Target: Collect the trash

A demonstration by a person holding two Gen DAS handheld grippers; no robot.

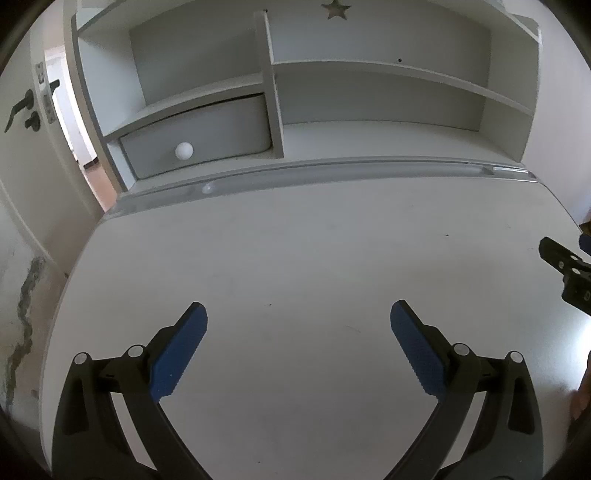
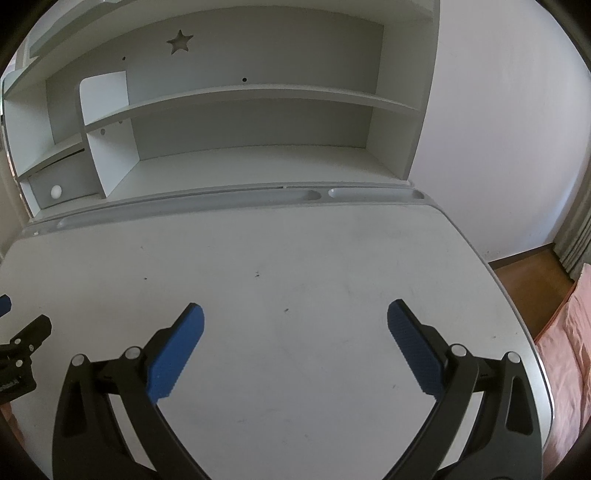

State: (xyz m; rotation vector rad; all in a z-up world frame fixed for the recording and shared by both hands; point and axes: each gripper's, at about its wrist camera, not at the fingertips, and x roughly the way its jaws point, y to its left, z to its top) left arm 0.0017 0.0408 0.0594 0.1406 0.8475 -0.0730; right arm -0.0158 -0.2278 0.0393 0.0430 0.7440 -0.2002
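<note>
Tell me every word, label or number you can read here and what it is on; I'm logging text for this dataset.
No text can be read.
A white marking on the left gripper's black mount is too small and blurred.
The hutch carries only a star cutout, no writing.

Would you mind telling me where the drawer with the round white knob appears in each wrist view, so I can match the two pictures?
Left wrist view: the drawer sits upper left of centre, under the left-hand shelves, knob toward its left.
Right wrist view: the drawer is small at the far left edge.
Shared landmark: the star cut-out in the hutch's back panel.
</note>
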